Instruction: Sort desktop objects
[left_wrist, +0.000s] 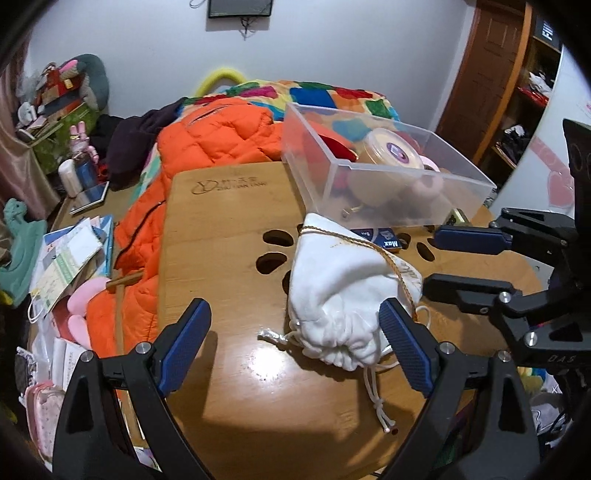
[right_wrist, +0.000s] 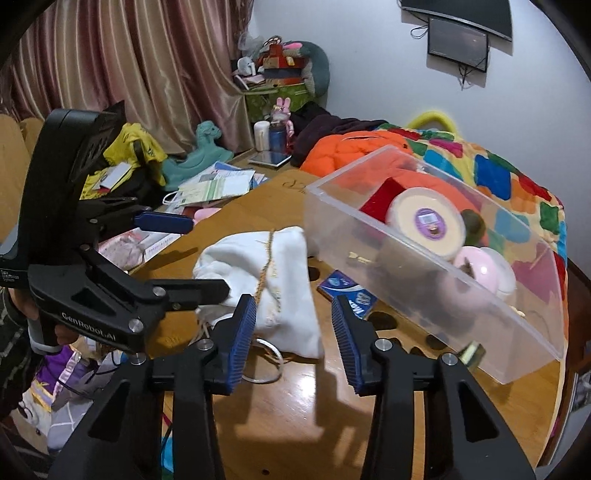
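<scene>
A white drawstring pouch (left_wrist: 343, 291) with a gold cord lies on the wooden table (left_wrist: 221, 258); it also shows in the right wrist view (right_wrist: 273, 273). My left gripper (left_wrist: 295, 332) is open, its right finger touching the pouch's gathered end. My right gripper (right_wrist: 293, 328) is open over the pouch's near corner; it also shows at the right of the left wrist view (left_wrist: 443, 262). A clear plastic bin (left_wrist: 384, 173) at the back holds a round tin (right_wrist: 428, 221), a pink case (right_wrist: 487, 269) and a red item. A blue card pack (right_wrist: 349, 293) lies beside the bin.
An orange jacket (left_wrist: 207, 155) and a colourful quilt (right_wrist: 491, 166) lie behind the table. Papers (left_wrist: 70, 258), a tablet and toys clutter the left side. The table has oval cut-outs (left_wrist: 273, 251) near the pouch.
</scene>
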